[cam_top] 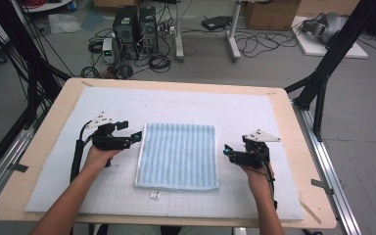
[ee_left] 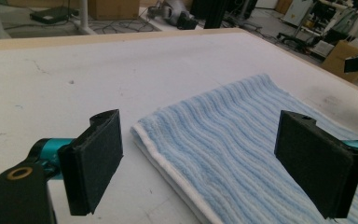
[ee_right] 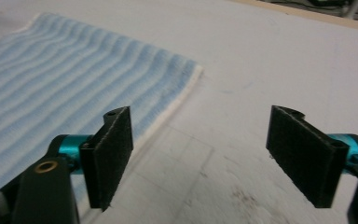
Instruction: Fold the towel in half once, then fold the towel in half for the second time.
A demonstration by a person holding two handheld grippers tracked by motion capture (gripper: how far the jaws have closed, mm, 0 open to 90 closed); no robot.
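Observation:
A light blue ribbed towel (cam_top: 178, 155), folded flat with a white hem, lies at the middle of the white mat (cam_top: 200, 105). My left gripper (cam_top: 131, 131) hovers just off the towel's left edge, open, nothing between its jaws. In the left gripper view the towel (ee_left: 233, 140) and its near corner lie ahead between the wide-open pads (ee_left: 95, 161). My right gripper (cam_top: 226, 152) stands just off the towel's right edge, open and empty. In the right gripper view the towel (ee_right: 65, 88) is at the left, its white hem by the left pad (ee_right: 112, 156).
The mat covers a wooden table (cam_top: 44, 142). A small white tag (cam_top: 154, 195) pokes out at the towel's front edge. Computer towers (cam_top: 134, 29), cables and boxes sit on the floor beyond the table. Black frame posts (cam_top: 323, 73) stand at the right.

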